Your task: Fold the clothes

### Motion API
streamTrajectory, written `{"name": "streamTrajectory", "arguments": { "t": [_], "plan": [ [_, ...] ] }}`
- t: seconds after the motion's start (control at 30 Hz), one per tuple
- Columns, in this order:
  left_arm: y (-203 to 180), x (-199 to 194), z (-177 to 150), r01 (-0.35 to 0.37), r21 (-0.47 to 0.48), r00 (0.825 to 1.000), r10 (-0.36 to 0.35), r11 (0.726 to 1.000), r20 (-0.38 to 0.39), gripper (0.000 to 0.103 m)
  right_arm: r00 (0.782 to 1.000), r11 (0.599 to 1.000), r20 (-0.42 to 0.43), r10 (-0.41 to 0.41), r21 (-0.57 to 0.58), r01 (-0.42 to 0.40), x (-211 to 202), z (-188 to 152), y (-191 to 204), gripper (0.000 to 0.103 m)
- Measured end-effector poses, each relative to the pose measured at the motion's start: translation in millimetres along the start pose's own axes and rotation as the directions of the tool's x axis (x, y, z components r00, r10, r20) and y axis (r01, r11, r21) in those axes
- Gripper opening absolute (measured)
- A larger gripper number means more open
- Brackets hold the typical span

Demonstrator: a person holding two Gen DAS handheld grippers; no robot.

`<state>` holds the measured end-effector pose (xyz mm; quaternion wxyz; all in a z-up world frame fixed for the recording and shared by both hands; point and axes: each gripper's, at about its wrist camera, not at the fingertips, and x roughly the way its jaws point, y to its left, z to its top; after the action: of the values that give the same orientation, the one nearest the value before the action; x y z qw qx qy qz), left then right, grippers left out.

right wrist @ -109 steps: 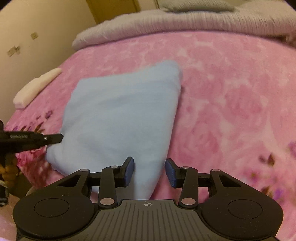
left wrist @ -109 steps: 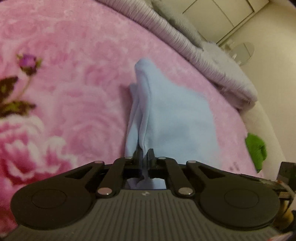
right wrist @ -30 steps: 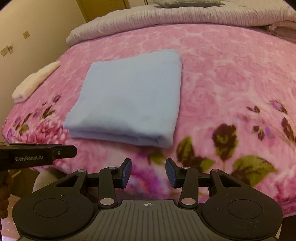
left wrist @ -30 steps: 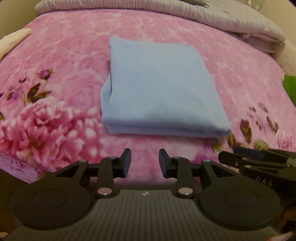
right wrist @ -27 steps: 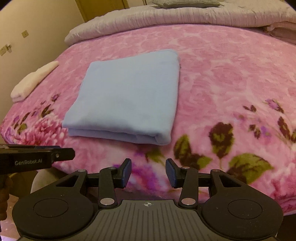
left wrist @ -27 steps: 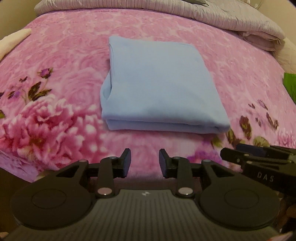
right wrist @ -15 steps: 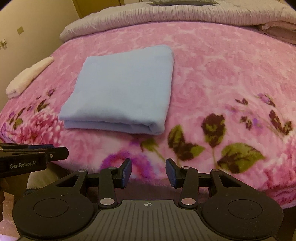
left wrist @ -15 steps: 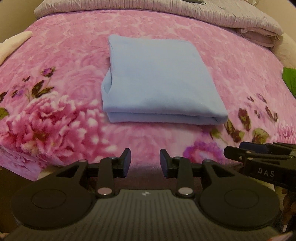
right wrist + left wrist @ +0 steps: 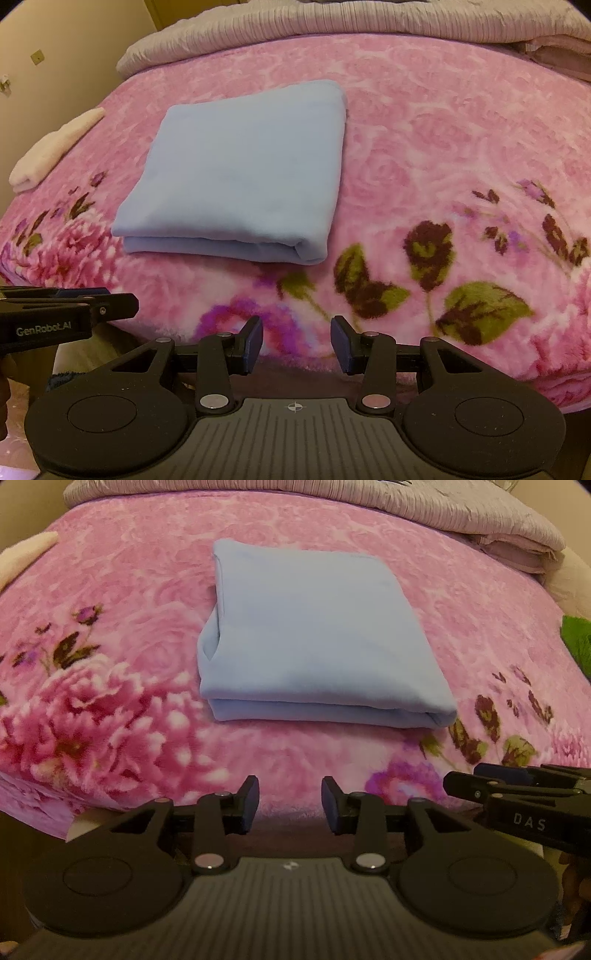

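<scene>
The light blue cloth [image 9: 314, 635] lies folded in a neat rectangle on the pink flowered blanket [image 9: 140, 602], its thick folded edge facing me. My left gripper [image 9: 290, 805] is released, the fingers spread with nothing between them, and it hovers near the blanket's front edge, apart from the cloth. My right gripper [image 9: 297, 345] is released and empty too, also near that front edge. Behind the cloth I see a grey striped quilt [image 9: 332, 22], and left of the cloth a small cream-coloured bundle [image 9: 55, 147].
</scene>
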<state>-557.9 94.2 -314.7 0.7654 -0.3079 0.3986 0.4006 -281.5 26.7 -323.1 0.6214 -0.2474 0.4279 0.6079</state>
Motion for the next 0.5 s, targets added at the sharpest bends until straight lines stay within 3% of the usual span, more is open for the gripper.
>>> {"name": "streamTrajectory", "arguments": {
  "t": [0.17, 0.27, 0.4, 0.5],
  "plan": [
    [9, 4, 3, 0.028, -0.029, 1.000, -0.028, 0.999, -0.004, 0.034, 1.000, 1.000, -0.018, 0.002, 0.006, -0.001, 7, 4, -4, 0.043],
    [32, 7, 11, 0.087, -0.118, 0.996, -0.085, 0.989, 0.020, 0.034, 0.999, 1.000, -0.031, 0.008, 0.009, -0.008, 10, 7, -7, 0.043],
    [64, 12, 21, 0.168, -0.233, 0.986, -0.158, 0.958, 0.061, 0.039, 0.997, 0.997, -0.049, 0.061, 0.051, -0.059, 10, 10, -21, 0.043],
    [88, 15, 29, 0.228, -0.314, 0.973, -0.208, 0.922, 0.097, 0.043, 0.986, 0.974, -0.027, 0.164, 0.161, -0.158, 8, 14, -44, 0.044]
  ]
}}
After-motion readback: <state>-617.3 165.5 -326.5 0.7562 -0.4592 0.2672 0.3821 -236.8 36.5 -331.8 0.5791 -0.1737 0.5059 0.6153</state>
